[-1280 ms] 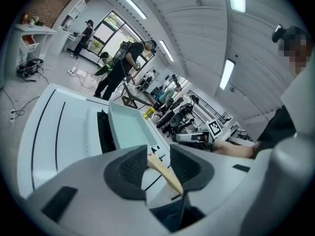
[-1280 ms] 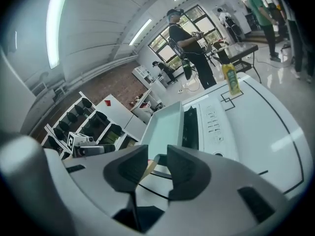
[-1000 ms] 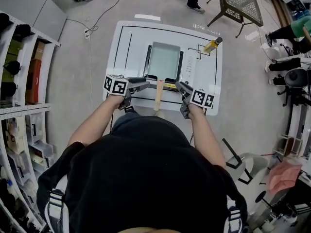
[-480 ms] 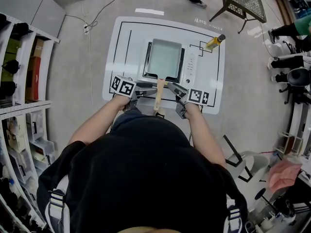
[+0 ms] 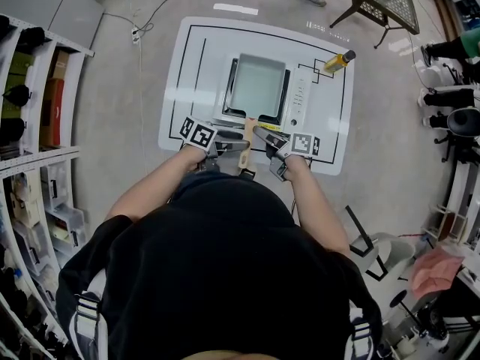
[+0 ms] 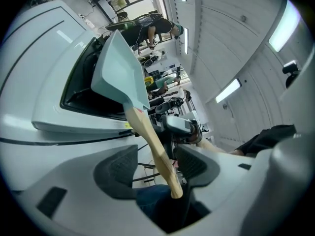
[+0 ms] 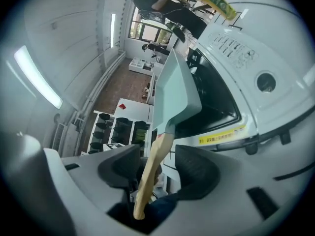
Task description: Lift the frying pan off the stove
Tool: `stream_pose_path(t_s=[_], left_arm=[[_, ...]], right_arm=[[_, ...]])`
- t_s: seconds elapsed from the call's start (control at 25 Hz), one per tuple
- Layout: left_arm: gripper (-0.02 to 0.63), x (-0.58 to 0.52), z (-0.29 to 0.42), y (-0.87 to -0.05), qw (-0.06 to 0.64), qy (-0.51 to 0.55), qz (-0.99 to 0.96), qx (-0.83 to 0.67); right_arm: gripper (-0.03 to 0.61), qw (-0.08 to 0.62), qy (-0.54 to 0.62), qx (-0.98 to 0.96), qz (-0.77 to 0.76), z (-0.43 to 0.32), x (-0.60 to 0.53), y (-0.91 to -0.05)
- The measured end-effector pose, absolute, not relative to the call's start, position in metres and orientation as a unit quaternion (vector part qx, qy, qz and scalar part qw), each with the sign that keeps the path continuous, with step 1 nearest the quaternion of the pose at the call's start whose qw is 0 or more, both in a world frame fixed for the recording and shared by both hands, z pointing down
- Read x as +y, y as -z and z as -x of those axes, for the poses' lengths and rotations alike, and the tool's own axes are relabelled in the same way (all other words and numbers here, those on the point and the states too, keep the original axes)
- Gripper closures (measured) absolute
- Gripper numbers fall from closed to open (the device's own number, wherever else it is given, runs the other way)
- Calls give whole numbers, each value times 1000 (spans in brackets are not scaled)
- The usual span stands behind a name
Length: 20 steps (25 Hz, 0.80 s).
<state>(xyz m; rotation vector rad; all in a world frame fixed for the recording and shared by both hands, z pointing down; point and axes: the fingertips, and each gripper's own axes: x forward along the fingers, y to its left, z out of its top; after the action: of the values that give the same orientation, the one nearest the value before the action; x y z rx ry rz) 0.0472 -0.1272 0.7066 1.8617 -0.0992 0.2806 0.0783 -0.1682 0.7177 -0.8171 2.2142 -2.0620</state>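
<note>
Straddling the wooden handle [image 5: 245,145] at frame centre, left gripper [image 5: 234,146] and right gripper [image 5: 264,134] have just been opening, not gripping it; frying pan [image 5: 257,88] sits on the stove [image 5: 298,100] above. Uneven clamping could tip it.

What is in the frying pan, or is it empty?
Empty: the frying pan shows only its bare pale inside in the head view.
</note>
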Motion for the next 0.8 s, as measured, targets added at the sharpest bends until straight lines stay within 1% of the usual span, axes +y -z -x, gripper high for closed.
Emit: stream_pose_path(t_s=[0.64, 0.8], left_arm=[[368, -102, -75, -710, 632, -109, -767, 20], [382, -100, -79, -711, 641, -102, -760, 31]], right_arm=[[344, 45, 716, 671, 187, -51, -166, -728], [351, 53, 720, 672, 165, -46, -168, -732]])
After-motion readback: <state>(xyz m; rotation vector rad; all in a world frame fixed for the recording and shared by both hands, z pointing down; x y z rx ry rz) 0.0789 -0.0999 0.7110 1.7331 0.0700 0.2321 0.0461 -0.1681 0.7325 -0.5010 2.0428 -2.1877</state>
